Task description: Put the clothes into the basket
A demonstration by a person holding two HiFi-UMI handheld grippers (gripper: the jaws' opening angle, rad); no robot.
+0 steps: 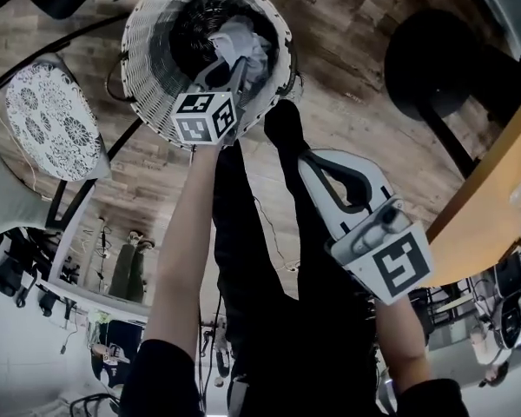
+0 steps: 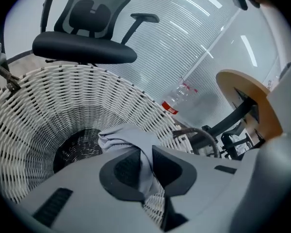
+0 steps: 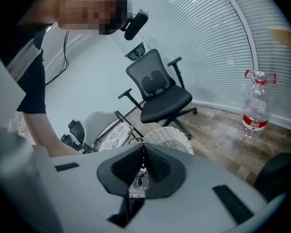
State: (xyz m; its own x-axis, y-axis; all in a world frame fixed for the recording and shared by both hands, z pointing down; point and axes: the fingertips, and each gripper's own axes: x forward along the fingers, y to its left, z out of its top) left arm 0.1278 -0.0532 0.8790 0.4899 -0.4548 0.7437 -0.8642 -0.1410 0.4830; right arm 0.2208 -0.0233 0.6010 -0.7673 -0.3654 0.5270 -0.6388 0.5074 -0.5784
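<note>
Inside the basket's mouth, at 12 o'clock in the head view, a grey cloth hangs bunched, pinched between the pads of the left gripper. It sits below the rim of the basket but is not let go. The dark bottom showing at 9 o'clock of the cloth looks bare. I judge the task nearly done for this piece: only the release is left, and no other clothes show in any view.

The left forearm reaches straight toward 12 o'clock, its gripper tipped steeply down over the near rim. The right gripper hangs at 4 o'clock of the basket, apart from it, aimed shallowly toward 11 o'clock, its jaws pressed together on nothing.
</note>
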